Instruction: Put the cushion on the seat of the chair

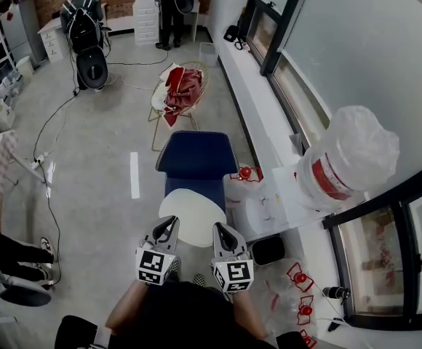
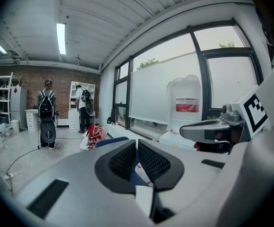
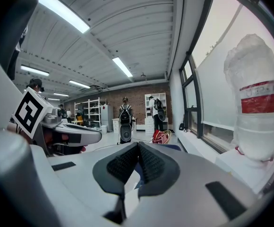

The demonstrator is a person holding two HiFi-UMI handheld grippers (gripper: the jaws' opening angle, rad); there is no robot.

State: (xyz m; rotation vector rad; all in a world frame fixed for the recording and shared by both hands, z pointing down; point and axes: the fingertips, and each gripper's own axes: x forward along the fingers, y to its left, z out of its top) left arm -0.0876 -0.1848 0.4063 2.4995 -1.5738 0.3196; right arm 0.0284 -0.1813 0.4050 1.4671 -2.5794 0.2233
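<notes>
A blue chair (image 1: 196,157) stands on the floor in front of me in the head view. A round white cushion (image 1: 193,215) lies over its near part. My left gripper (image 1: 169,227) and right gripper (image 1: 220,231) are side by side just above the cushion's near edge, both shut and empty. In the left gripper view the left gripper (image 2: 137,143) has its pads together, with the blue chair (image 2: 112,140) past them and the right gripper (image 2: 208,129) to the right. The right gripper view shows the right gripper (image 3: 138,148) closed too, with the left gripper (image 3: 73,135) beside it.
A wire chair with red cloth (image 1: 178,93) stands beyond the blue chair. A big plastic-wrapped water bottle (image 1: 345,158) sits on the window ledge at right. Plastic bags (image 1: 295,297) and a black bin (image 1: 268,249) lie on the floor at right. Cables (image 1: 47,166) run at left. Two people (image 1: 84,31) stand far off.
</notes>
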